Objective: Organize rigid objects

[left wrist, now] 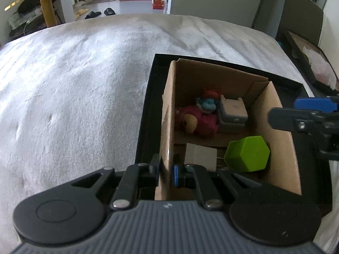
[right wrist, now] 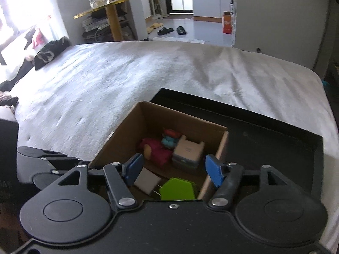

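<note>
A cardboard box [left wrist: 275, 114] sits inside a shallow black tray [left wrist: 148, 97] on a white-blanketed bed [left wrist: 74, 84]. The left gripper [left wrist: 165, 169] is pressed together, pinching the box's near left wall. The right gripper [right wrist: 173, 169] hovers over the box, jaws spread with nothing between them. Inside the box — a green hexagonal block [left wrist: 246, 154], a white plug adapter [left wrist: 200, 155], a grey charger [left wrist: 233, 112], a pink plush toy [left wrist: 197, 120] and a small blue figure [left wrist: 206, 103]. Beyond the bed, slippers [right wrist: 171, 30] lie on the floor.
</note>
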Motion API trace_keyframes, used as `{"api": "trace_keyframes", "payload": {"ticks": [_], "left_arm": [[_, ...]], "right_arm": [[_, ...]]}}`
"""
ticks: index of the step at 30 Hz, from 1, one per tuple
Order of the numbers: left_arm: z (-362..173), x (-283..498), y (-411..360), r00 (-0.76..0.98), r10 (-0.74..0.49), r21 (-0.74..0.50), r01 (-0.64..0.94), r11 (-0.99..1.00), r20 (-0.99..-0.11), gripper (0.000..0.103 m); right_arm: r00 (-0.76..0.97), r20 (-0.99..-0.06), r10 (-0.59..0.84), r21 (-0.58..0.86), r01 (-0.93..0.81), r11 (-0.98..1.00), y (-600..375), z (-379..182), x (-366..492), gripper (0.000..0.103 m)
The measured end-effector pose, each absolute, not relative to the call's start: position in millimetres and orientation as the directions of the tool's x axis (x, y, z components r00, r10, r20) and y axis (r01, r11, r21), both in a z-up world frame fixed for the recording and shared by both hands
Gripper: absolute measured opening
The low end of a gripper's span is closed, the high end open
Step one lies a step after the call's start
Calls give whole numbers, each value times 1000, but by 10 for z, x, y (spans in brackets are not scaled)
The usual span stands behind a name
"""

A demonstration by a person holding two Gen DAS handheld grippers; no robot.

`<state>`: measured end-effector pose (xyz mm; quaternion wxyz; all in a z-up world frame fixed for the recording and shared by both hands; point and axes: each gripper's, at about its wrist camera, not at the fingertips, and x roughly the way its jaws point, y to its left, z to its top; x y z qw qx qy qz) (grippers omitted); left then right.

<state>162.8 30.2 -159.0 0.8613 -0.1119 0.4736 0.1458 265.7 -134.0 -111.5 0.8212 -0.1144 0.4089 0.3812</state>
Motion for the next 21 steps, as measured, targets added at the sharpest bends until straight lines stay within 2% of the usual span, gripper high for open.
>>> {"api": "trace_keyframes", "payload": {"ticks": [5, 6, 8, 9, 10, 13, 21], "left_arm": [[-1522, 1666, 295, 500, 137, -54, -348, 936, -855, 16], [-1501, 1677, 303, 499, 129, -60, -345, 937, -857, 21], [-1453, 1690, 305, 501, 122, -65, -339, 938, -857, 37], [-1419, 1696, 295, 505, 119, -64, -332, 941, -855, 49], [-1382, 1701, 280, 509, 119, -61, -324, 944, -852, 57], [-1269, 1715, 236, 522, 117, -53, -300, 953, -845, 66], [-1001, 1671, 158, 546, 69, -79, -243, 967, -835, 75]], "right_arm": [[391, -757, 523, 138, -687, 714, -1555, -1129, 2712, 70], [394, -757, 521, 141, -680, 720, -1601, -1130, 2723, 70], [401, -755, 519, 148, -666, 731, -1682, -1126, 2742, 70], [404, -754, 518, 153, -659, 736, -1730, -1122, 2753, 72], [408, -752, 518, 157, -652, 742, -1777, -1118, 2762, 73], [419, -750, 512, 170, -626, 761, -1933, -1101, 2777, 75], [459, -738, 495, 187, -565, 803, -2292, -1020, 2742, 85]]}}
